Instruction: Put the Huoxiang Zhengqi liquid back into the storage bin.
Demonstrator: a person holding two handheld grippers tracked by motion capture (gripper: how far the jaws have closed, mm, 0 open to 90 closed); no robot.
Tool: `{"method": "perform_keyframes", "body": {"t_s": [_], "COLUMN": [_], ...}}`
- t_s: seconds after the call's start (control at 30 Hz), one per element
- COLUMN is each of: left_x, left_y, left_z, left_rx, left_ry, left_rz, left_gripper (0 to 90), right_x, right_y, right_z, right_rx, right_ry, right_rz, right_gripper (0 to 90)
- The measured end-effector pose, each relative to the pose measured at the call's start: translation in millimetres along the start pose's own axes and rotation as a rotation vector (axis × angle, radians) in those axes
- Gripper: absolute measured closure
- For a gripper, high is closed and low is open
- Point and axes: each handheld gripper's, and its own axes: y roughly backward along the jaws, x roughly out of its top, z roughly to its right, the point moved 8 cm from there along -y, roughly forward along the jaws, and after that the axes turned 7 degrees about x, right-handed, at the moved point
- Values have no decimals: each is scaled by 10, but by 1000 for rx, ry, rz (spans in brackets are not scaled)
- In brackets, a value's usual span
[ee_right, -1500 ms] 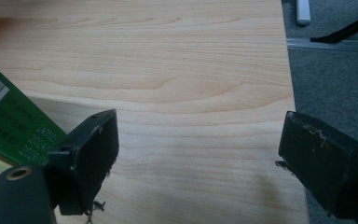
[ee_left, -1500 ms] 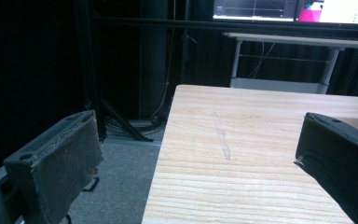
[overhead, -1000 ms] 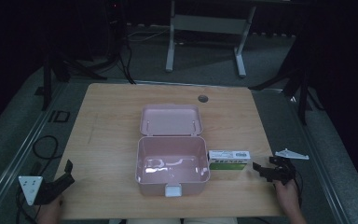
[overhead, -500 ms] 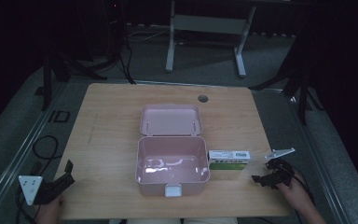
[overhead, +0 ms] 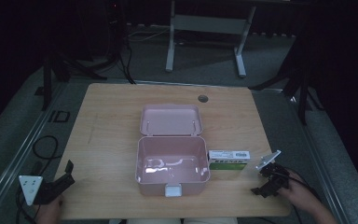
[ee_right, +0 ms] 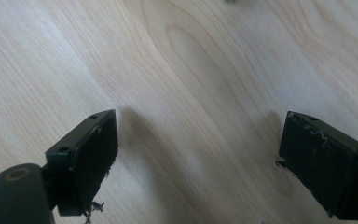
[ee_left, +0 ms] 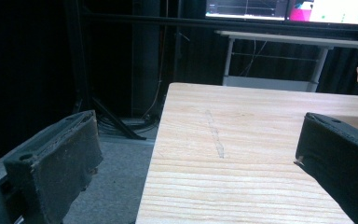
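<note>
**Box open, carton not yet packed**

The pink box point(overhead: 171, 167) sits near the middle of the wooden table point(overhead: 107, 116) with its lid point(overhead: 170, 120) thrown back flat behind it, and its tub looks bare inside. Touching or just beside the tub's right wall lies 1 small green-and-white carton point(overhead: 228, 159), flat on its long side. Judging from this layout, the work in hand is packing that carton into the box: the opening is done, while the grasp, the lift, the placing and any closing of the lid are all left. I would put the job at its early stage.

The right gripper point(overhead: 262, 189) rests low at the table's front right corner, near the carton but apart from it, lying to the carton's right and nearer the person. Its jaws stand wide apart with nothing between them; in the right gripper view point(ee_right: 198, 163) they frame bare wood grain. The carton lies up and to the left of these tongs, so a short reach toward the box would be needed to straddle it.

The left gripper point(overhead: 67, 173) hovers at the front left edge, well apart from both box and carton. Its jaws also stand spread and empty, with the table edge and floor between them in the left gripper view point(ee_left: 196, 154).
</note>
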Motion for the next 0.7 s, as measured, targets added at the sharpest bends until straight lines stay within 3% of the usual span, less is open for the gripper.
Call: {"method": "perform_keyframes", "body": {"t_s": [0.1, 0.2, 0.3, 0.47, 0.67, 0.7], "left_x": [0, 0, 0, 0, -1, 1], "left_y": [0, 0, 0, 0, -1, 1], "left_z": [1, 2, 1, 1, 6, 4], "left_rx": [-1, -3, -5, -7, -11, -12], "left_ry": [0, 1, 2, 2, 0, 3], "left_rz": [-1, -1, 0, -1, -3, 0], "left_gripper": [4, 4, 4, 4, 4, 4], "right_x": [40, 61, 94, 133, 197, 226], "right_y": [2, 0, -16, -25, -51, -60], "right_z": [-67, -108, -198, -280, -398, -448], "right_rx": [-4, -2, 11, 16, 49, 82], "right_ry": [54, 77, 131, 175, 216, 221], "right_rz": [-51, -82, -155, -218, -278, -287], "right_gripper": [118, 120, 123, 123, 121, 118]}}
